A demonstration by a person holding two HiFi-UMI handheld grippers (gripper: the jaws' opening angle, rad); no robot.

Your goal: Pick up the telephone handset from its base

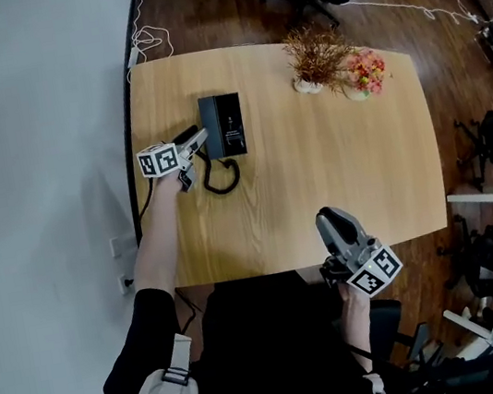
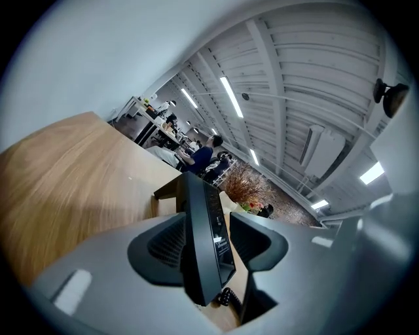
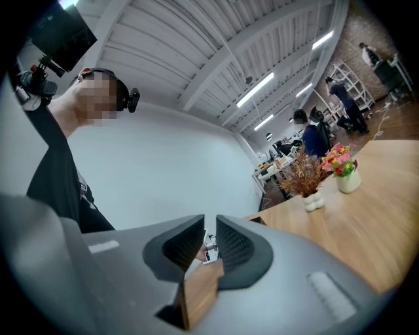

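A black telephone (image 1: 223, 125) lies flat on the wooden table (image 1: 318, 179), and its coiled cord (image 1: 222, 179) loops out toward me. I cannot separate the handset from the base. My left gripper (image 1: 202, 136) reaches in level at the phone's left side. In the left gripper view its jaws stand wide, the left gripper (image 2: 208, 229) framing the black telephone (image 2: 204, 242) edge-on. A strip of table shows between the phone and the right pad (image 2: 252, 242), and the cord (image 2: 227, 298) shows below. My right gripper (image 1: 326, 215) hovers at the near table edge with a narrow slit and nothing between its jaws (image 3: 209, 232).
A white vase of dried brown twigs (image 1: 317, 58) and a small pot of pink flowers (image 1: 364, 73) stand at the far right of the table. A white wall runs along the left. Office chairs (image 1: 490, 141) and cables lie on the dark floor around the table.
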